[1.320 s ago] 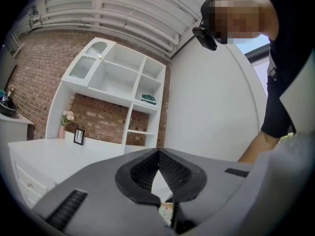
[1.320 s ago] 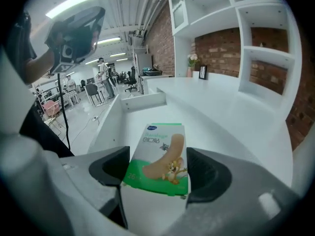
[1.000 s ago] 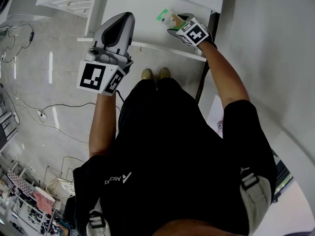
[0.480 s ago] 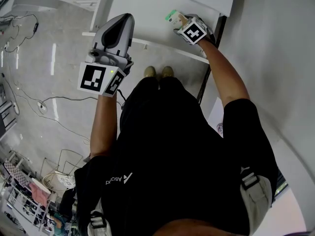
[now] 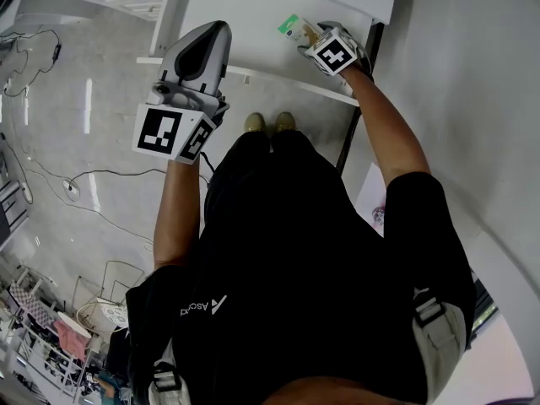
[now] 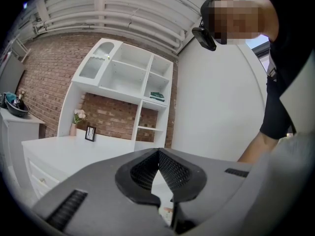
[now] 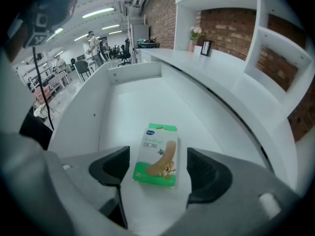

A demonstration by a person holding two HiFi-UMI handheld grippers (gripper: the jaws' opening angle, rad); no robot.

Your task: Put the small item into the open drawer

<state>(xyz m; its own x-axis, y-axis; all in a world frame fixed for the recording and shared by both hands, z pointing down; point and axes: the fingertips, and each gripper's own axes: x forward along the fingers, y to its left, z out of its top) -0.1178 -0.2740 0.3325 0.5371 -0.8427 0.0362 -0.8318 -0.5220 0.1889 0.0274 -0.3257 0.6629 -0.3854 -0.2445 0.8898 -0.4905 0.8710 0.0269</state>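
A small green plaster box [image 5: 295,30] lies flat on the floor of the open white drawer [image 5: 240,19]. My right gripper [image 5: 309,44] hangs low over the drawer, open. In the right gripper view the plaster box [image 7: 158,151] sits between the two spread jaws of the right gripper [image 7: 157,170], with a gap on each side, on the drawer floor [image 7: 130,104]. My left gripper [image 5: 209,40] is held up over the drawer's front edge, away from the box. In the left gripper view the left gripper [image 6: 158,156] is shut, nothing between its pads.
A white counter [image 7: 216,70] runs along the drawer's right side, with a small picture frame [image 7: 205,47] and a flower vase [image 7: 193,34] on it. White shelving [image 6: 129,77] stands against a brick wall. Cables [image 5: 80,180] lie on the floor at left.
The right gripper and the box stay over the drawer; only small shifts of the view. The left gripper has not moved.
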